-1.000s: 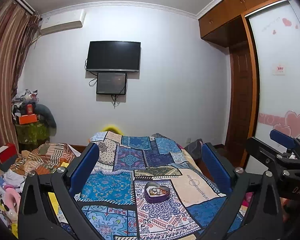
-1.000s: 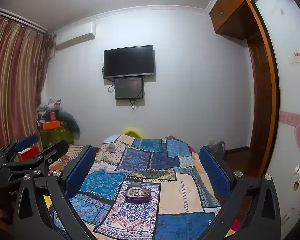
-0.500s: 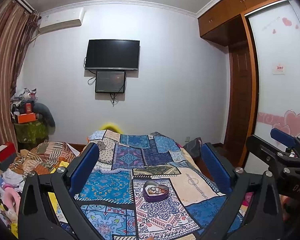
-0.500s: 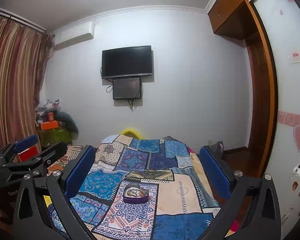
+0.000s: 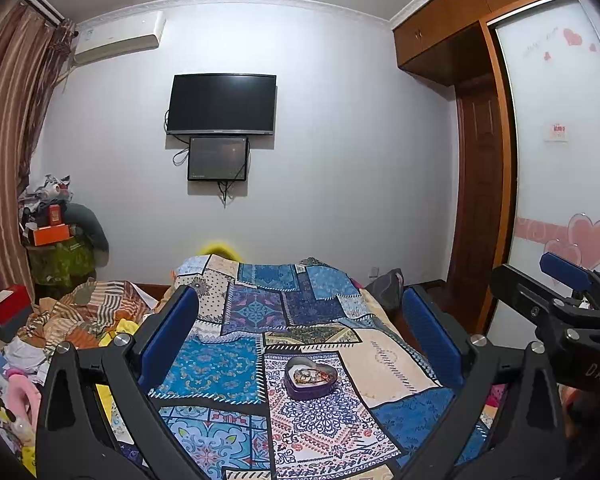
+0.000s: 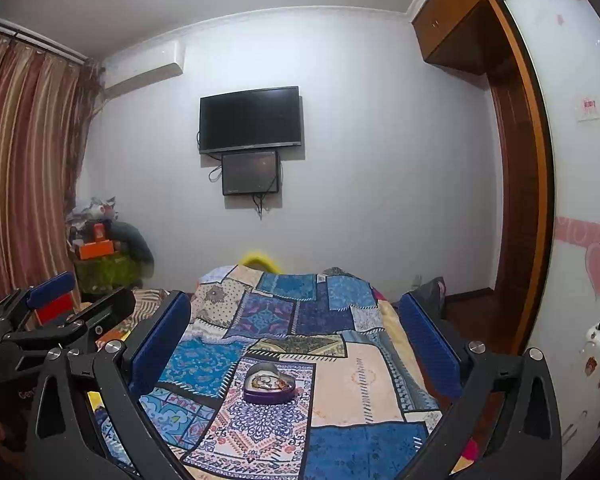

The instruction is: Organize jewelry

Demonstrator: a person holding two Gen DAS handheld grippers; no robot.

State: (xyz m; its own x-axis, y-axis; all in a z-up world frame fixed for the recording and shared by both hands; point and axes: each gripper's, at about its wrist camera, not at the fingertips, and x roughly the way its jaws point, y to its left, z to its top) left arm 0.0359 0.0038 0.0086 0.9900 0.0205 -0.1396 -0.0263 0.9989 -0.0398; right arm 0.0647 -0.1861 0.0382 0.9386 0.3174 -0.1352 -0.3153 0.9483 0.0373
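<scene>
Both grippers spread and empty, well back from the tin on the bed.

My left gripper (image 5: 300,344) and right gripper (image 6: 296,344) hang wide apart, holding nothing; the heart-shaped tin (image 5: 310,377) of jewelry (image 5: 309,376) sits open on the quilt (image 5: 236,364), between the fingers in both views. I judge the soft bed could let the tin tip or slide if I press one rim, spilling tangled pieces. Readable writing: "DAS" on the right gripper's body; the wall label is too small.
</scene>
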